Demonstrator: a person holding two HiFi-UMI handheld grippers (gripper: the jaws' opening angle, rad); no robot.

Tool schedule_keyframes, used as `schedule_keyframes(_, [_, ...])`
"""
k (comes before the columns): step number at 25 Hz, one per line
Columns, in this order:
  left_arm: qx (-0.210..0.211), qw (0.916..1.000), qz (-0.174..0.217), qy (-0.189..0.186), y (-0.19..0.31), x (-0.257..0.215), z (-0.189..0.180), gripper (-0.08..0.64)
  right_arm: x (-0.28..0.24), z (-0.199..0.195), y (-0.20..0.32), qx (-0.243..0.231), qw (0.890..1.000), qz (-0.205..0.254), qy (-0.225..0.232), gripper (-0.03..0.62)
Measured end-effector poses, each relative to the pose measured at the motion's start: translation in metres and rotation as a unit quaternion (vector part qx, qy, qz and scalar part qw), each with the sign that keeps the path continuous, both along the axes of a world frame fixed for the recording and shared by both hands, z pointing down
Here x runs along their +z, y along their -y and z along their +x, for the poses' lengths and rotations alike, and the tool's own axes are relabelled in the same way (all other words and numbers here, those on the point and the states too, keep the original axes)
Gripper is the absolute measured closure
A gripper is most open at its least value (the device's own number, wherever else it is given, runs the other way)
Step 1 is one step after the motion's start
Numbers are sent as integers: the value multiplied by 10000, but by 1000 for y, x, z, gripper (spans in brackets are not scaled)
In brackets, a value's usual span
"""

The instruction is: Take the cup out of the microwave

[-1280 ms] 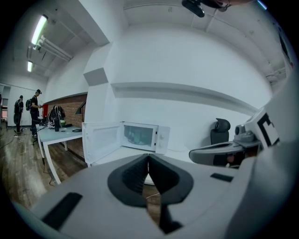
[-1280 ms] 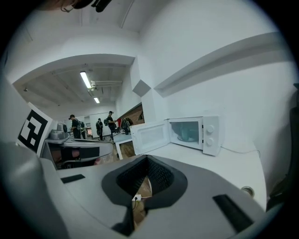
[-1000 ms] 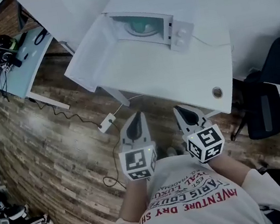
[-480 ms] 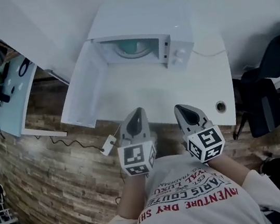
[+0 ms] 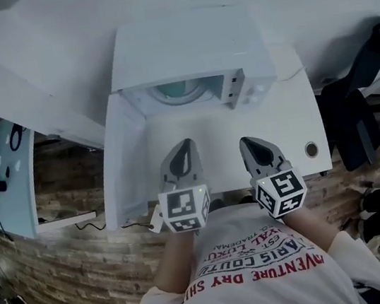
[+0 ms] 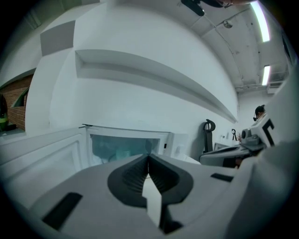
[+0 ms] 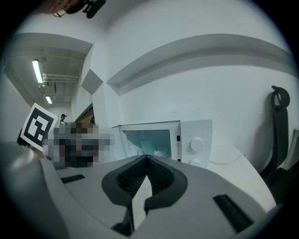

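A white microwave (image 5: pixel 188 48) stands at the back of a white table (image 5: pixel 293 124), its door (image 5: pixel 123 158) swung open to the left. Its cavity (image 6: pixel 124 147) glows teal. A pale shape on the turntable (image 7: pixel 160 150) could be the cup, but it is too small to tell. My left gripper (image 5: pixel 187 143) and right gripper (image 5: pixel 244 141) hover side by side over the table's front part, well short of the opening. Both point at the microwave. The left gripper (image 6: pixel 148 156) and right gripper (image 7: pixel 147 158) are both shut with nothing between their pads.
The microwave's control panel (image 7: pixel 194 140) with its knobs is on the right side. A round cable hole (image 5: pixel 310 149) sits near the table's right edge. A black chair (image 5: pixel 362 84) stands to the right, a light desk (image 5: pixel 14 168) with cables to the left. A ledge runs along the wall above.
The table and microwave have come closer and squarer in the head view. Both grippers, earlier over the wooden floor, now reach over the table's front part. Their jaws stay shut.
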State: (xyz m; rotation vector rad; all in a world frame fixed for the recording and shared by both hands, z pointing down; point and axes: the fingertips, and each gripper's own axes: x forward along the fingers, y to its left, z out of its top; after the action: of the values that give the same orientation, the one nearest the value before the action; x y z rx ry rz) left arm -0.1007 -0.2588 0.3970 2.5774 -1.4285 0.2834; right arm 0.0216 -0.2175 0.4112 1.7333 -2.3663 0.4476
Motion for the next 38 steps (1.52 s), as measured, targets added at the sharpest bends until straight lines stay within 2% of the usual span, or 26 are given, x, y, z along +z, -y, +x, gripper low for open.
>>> schedule_keyframes(7, [216,9997,-135,25,42,18,-8,552,1,-23,42,126,9999,-27,23,588])
schedule_keyframes(12, [234,9993,-283,55,69,35,-6,552,9,-25,66,121,9998,-87,-114,588])
schedule_keyframes(19, [68,9989,-450,148,114,67,-4,552,27,-20,105,-59,9995,-210,-216,588])
schedule_keyframes(23, [96,9976,-683,40,137,85,1,551,44,-19,126,-182,9987,-378,-282,588])
schedule_keyframes(26, [100,9974,-714,1,150,94,4,549,53,-22,135,-283,9979,-516,-281,588])
schedule_keyframes(27, [84,9975,-695,16,154,96,5,527,55,-23,138,-317,9976,-547,-287,588])
schedule_keyframes(29, [74,9977,-678,52,164,102,6,433,58,-27,145,-377,9971,-600,-284,588])
schedule_keyframes(32, [79,9976,-684,110,177,111,8,393,65,-33,156,-461,9964,-652,-283,588])
schedule_keyframes(34, [91,9977,-651,141,183,114,10,335,69,-37,159,-499,9959,-709,-265,588])
schedule_keyframes(38, [112,9994,-332,-37,200,111,14,180,78,-41,162,-516,9951,-827,-174,588])
